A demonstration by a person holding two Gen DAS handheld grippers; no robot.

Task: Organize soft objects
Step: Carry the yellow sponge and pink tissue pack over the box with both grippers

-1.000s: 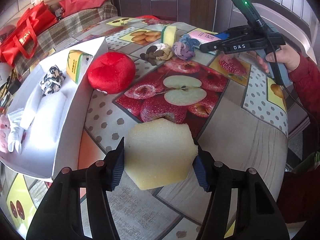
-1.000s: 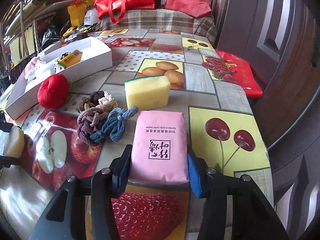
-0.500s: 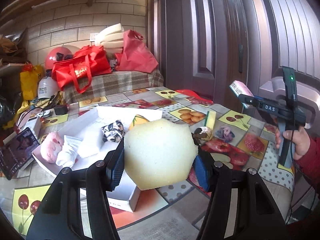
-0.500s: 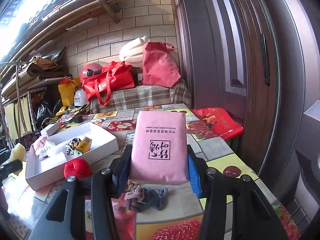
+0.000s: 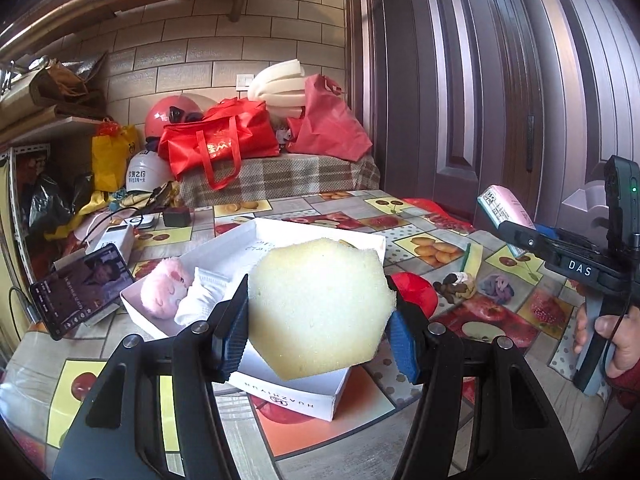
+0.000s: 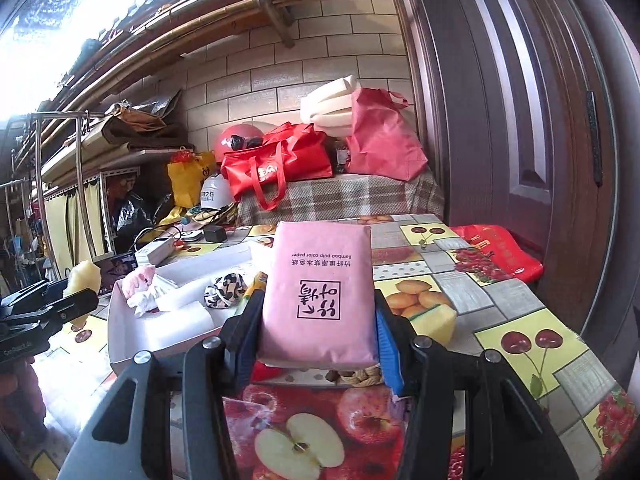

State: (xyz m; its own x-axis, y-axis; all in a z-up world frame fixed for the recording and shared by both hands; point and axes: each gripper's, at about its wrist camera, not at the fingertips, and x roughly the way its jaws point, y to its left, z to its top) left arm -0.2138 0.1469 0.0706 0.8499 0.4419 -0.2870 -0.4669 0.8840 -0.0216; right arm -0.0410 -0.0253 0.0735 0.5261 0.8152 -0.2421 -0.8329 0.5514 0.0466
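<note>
My left gripper (image 5: 318, 334) is shut on a pale yellow hexagonal sponge (image 5: 320, 306), held in the air in front of the white box (image 5: 304, 396). My right gripper (image 6: 316, 338) is shut on a pink tissue pack (image 6: 320, 292), lifted above the table. The white box (image 6: 132, 336) holds a pink plush (image 5: 164, 292), white socks (image 5: 198, 300) and a spotted scrunchie (image 6: 226, 290). A red plush ball (image 5: 416, 292), knotted scrunchies (image 5: 456, 282) and a yellow-green sponge (image 6: 434, 322) lie on the table.
A phone (image 5: 84, 284) leans at the table's left edge beside a white power bank (image 5: 114, 238). Red bags (image 5: 218, 144) and helmets crowd a plaid bench behind. A brown door (image 5: 500, 92) stands on the right. The fruit-print tablecloth (image 6: 524, 348) covers the table.
Both grippers lifted off the table and tilted up, each still holding its item. The left swung to face the white box; the right raised the tissue pack clear of the scrunchies.
</note>
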